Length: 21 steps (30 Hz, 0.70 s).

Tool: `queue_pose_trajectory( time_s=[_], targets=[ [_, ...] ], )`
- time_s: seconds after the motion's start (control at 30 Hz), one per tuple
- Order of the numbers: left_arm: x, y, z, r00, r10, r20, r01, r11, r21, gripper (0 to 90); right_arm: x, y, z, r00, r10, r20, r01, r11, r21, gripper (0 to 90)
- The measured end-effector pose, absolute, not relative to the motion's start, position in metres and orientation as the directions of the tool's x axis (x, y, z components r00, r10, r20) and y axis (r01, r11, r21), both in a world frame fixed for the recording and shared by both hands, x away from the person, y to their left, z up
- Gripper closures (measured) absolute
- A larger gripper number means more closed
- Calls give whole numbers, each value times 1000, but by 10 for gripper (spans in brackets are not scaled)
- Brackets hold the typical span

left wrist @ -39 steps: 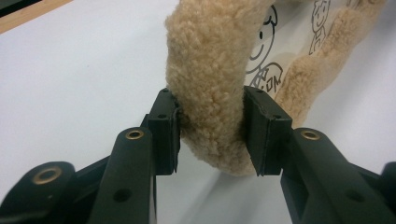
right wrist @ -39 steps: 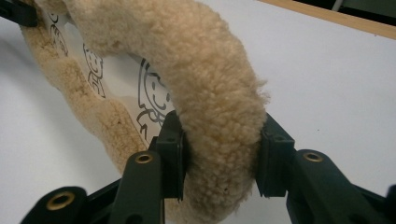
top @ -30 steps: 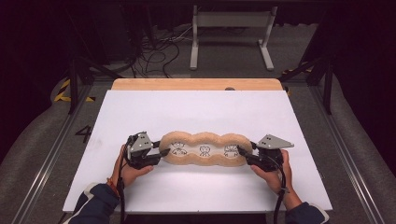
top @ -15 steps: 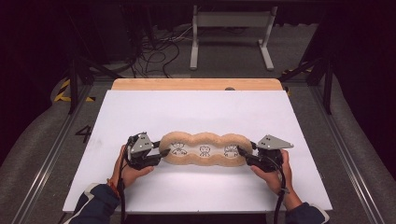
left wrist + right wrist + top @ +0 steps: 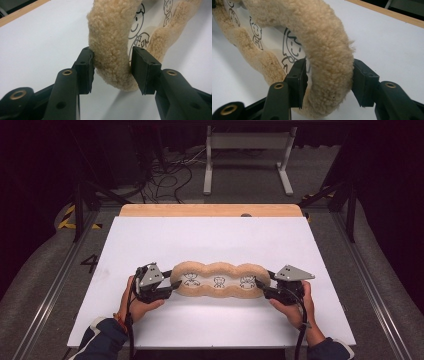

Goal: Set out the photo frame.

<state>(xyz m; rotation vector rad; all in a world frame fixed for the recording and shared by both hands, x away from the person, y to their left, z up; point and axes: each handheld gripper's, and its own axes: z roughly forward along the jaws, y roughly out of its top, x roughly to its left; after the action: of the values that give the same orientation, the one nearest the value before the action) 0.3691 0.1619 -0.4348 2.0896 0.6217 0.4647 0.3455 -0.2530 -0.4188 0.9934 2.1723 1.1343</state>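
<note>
a long, lobed fleece cushion (image 5: 218, 281), tan and fluffy round its rim with cartoon children printed on a pale middle panel, lay flat on the white tabletop (image 5: 210, 240). it sat crosswise, closer to the near edge than to the far wooden edge, and roughly midway between the left and right edges.

the left hand-held gripper (image 5: 167, 287) was at the cushion's left end, gripped by the person's left hand (image 5: 136, 302). in the left gripper view its jaws straddled the fluffy rim (image 5: 111, 47): the left pad touched the fleece, while the right pad stood just clear of it with a sliver of gap. those jaws had just been opening, with the rim between them, at about middling width.

the right hand-held gripper (image 5: 261, 287) was at the cushion's right end, held by the right hand (image 5: 295, 305). in the right gripper view its jaws also straddled the rim (image 5: 324, 52), which bulged between the pads and brushed both; they too had just been opening, and whether they pressed on the fleece could not be told.

both forearms came in over the near edge in dark sleeves (image 5: 102, 340).
</note>
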Motion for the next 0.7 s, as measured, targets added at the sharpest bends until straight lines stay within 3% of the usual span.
queue_pose_trajectory(
  time_s=[0.4,0.7],
  targets=[
    [364,161,-432,812,572,119,235,-505,831,420,344,-255,-416,-612,783,-107,379,409,830,377],
    [362,164,-431,797,589,131,239,-508,828,226,343,-255,-414,-616,778,-120,383,430,817,222]
  ],
)
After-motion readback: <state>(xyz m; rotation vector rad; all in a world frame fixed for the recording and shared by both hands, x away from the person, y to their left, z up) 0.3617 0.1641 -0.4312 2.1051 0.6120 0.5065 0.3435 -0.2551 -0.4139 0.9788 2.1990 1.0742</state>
